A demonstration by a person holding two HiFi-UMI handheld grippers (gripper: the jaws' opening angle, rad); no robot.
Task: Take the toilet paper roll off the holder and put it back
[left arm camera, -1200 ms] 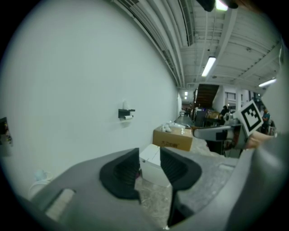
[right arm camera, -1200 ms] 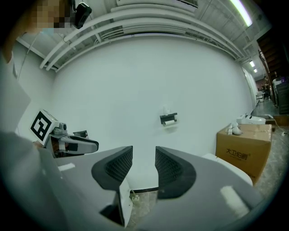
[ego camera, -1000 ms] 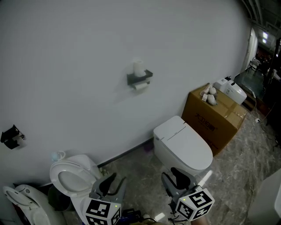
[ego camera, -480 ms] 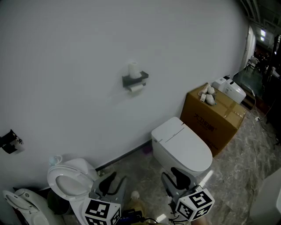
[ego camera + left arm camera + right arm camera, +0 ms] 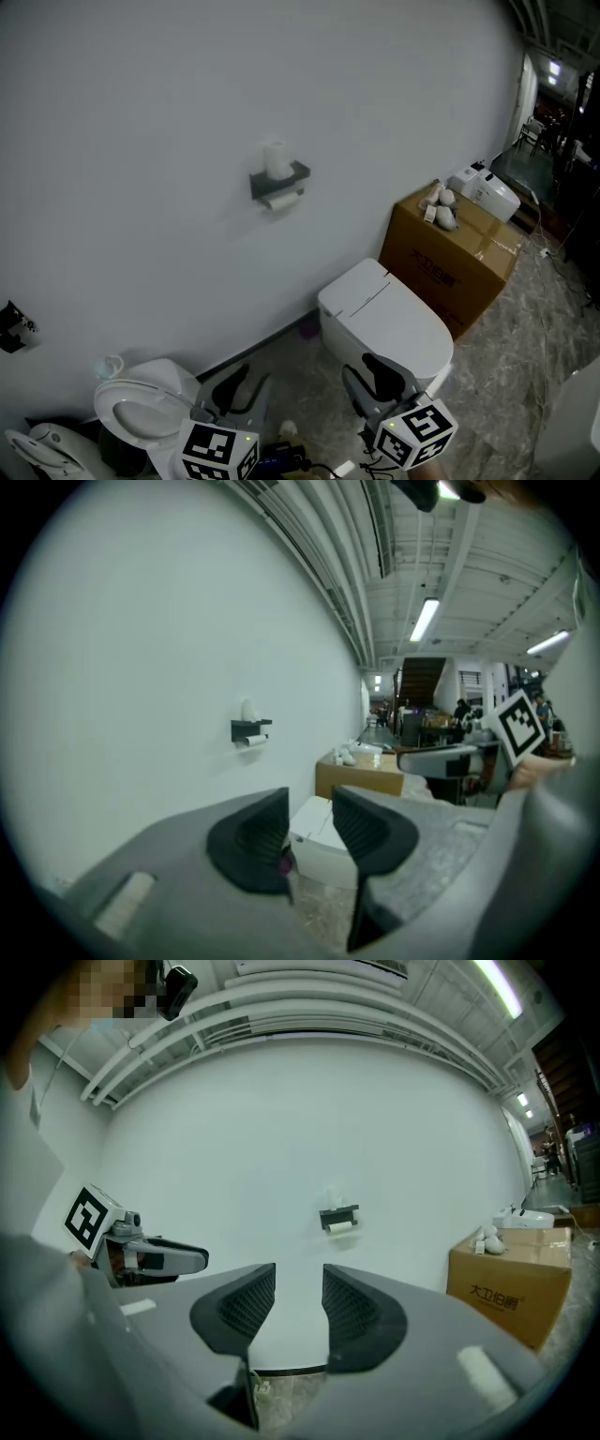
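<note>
A dark grey holder (image 5: pixel 278 181) hangs on the white wall, far ahead of both grippers. One toilet paper roll (image 5: pixel 276 157) stands upright on top of it and a second roll (image 5: pixel 280 199) hangs under it. The holder (image 5: pixel 249 727) is small and distant in the left gripper view, and the holder (image 5: pixel 338 1214) is just as far off in the right gripper view. My left gripper (image 5: pixel 239 389) sits at the bottom of the head view, open and empty. My right gripper (image 5: pixel 367 380) is beside it, also open with nothing between its jaws.
A white closed toilet (image 5: pixel 384 321) stands below and right of the holder, with a cardboard box (image 5: pixel 457 251) carrying small items at its right. An open-seat toilet (image 5: pixel 138 412) stands at the lower left. A dark fixture (image 5: pixel 11 327) hangs on the wall at far left.
The holder and both toilets have slid left and down in the head view as the view shifted. Both grippers keep the same place at the bottom, jaws unchanged.
</note>
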